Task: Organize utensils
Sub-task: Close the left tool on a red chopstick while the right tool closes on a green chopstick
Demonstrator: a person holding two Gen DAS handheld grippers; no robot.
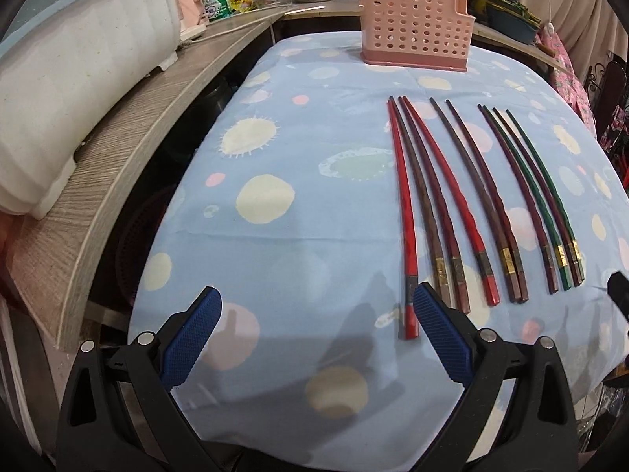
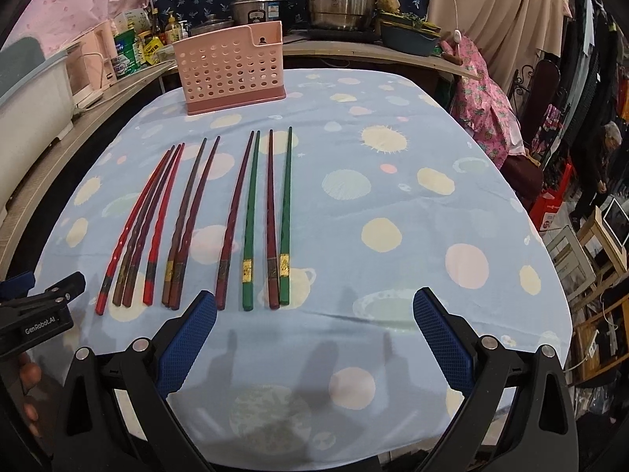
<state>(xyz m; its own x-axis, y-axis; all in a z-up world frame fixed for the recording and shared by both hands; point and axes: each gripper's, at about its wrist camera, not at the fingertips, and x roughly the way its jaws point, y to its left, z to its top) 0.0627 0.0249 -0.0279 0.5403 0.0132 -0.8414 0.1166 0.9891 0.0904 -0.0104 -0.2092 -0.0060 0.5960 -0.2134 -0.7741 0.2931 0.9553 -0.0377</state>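
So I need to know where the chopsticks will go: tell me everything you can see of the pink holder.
The pink holder looks like plastic: a box with walls perforated by rows of round holes, on a darker pink base. One upper corner steps up higher. It stands upright at the far end of the tablecloth, apart from the chopsticks. Nothing shows inside, and neither gripper touches it.

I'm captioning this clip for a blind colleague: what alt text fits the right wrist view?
Ten chopsticks, red, brown and green, lie side by side on a blue polka-dot tablecloth, the open right tool hovering at their near ends. A pink perforated holder stands behind them; the left tool shows at the left edge.
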